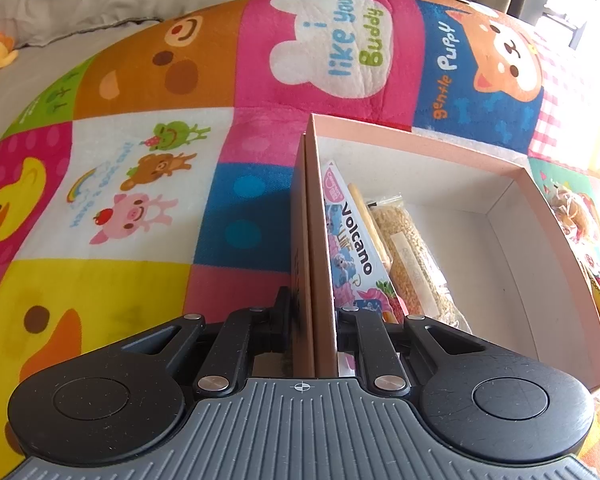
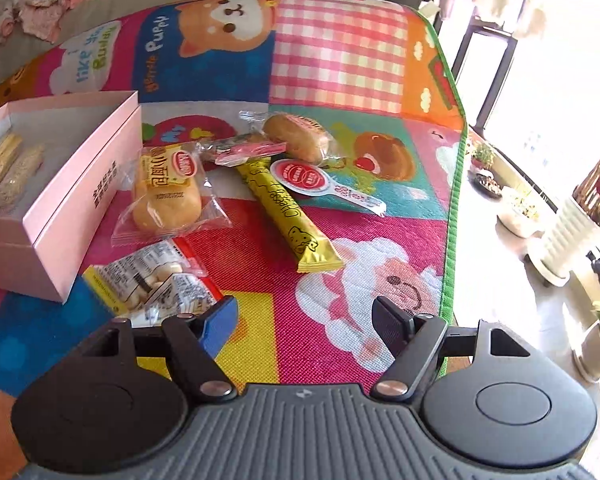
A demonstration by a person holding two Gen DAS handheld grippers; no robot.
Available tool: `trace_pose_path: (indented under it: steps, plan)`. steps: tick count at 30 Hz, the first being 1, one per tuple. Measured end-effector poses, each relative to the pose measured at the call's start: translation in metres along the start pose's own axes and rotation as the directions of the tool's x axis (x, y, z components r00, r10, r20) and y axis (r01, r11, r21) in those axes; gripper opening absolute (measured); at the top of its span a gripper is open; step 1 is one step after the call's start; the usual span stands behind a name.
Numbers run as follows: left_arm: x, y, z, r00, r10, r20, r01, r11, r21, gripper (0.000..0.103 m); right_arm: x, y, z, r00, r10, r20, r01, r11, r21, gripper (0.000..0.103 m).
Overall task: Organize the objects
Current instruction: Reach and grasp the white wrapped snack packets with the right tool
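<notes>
Cardboard fills my left gripper [image 1: 314,320], its jaws pinched tight on the thin near wall of the pink box [image 1: 540,200], which sits on the quilted patchwork mat [image 1: 140,160] with a Volcano packet [image 1: 356,248] and a grainy bar [image 1: 412,256] inside. My right gripper [image 2: 306,320] hangs with jaws parted and empty above the mat, just beside a crinkly white sweet packet [image 2: 156,280]; a clear-wrapped bun [image 2: 168,200] and a yellow stick pack [image 2: 288,216] lie beyond.

Matt pink cardboard box [image 1: 452,152], woven cloth mat [image 2: 340,60], glossy plastic snack wrappers [image 2: 288,216]
</notes>
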State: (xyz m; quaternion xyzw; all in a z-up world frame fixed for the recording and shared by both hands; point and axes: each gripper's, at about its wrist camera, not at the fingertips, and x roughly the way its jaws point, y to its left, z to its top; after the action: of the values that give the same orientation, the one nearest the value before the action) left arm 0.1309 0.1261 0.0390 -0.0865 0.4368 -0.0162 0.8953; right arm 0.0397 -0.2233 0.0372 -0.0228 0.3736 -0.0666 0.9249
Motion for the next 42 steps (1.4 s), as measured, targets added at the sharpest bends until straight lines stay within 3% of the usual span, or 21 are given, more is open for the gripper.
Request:
trace_pose_path:
  steps: [2,4,8,13,18,22,27,31,42]
  plan:
    - [0.000,0.000,0.000,1.000,0.000,0.000,0.000,1.000,0.000,0.015,-0.003,-0.008,0.004,0.994,0.111,-0.022,-0.108,0.990,0.090,0.076]
    - [0.000,0.000,0.000,1.000,0.000,0.000,0.000,1.000,0.000,0.015,-0.002,-0.006,0.005,0.974,0.222,-0.049,-0.210,0.962,0.176,0.084]
    - [0.000,0.000,0.000,1.000,0.001,-0.001,-0.001,1.000,0.000,0.015,0.016,0.008,0.009,0.931,0.349,-0.104,-0.305,0.904,0.300,0.086]
    - [0.000,-0.001,0.000,1.000,0.000,-0.001,0.000,1.000,-0.003,0.015,0.032,0.025,0.022,0.949,0.302,-0.096,-0.257,0.911,0.322,0.088]
    - [0.000,-0.001,0.000,1.000,0.000,-0.002,0.000,1.000,-0.003,0.015,0.031,0.038,0.020,0.964,0.248,-0.096,-0.232,0.960,0.154,0.080]
    - [0.000,-0.001,0.000,1.000,0.000,-0.001,0.000,1.000,-0.002,0.015,0.018,0.024,0.006,0.963,0.253,-0.092,-0.247,0.966,0.073,0.072]
    - [0.000,-0.001,0.000,1.000,0.000,-0.001,0.000,1.000,-0.002,0.015,0.001,0.004,-0.017,0.983,0.159,-0.089,-0.163,0.986,-0.038,0.071]
    - [0.000,-0.001,0.000,1.000,0.001,-0.001,-0.001,1.000,-0.002,0.015,-0.012,-0.005,-0.023,0.985,0.161,-0.055,-0.164,0.984,-0.070,0.071]
    - [0.000,0.000,0.001,1.000,-0.003,-0.003,0.003,1.000,0.001,0.015,-0.002,0.024,-0.008,0.974,0.224,0.022,-0.216,0.956,-0.199,0.078]
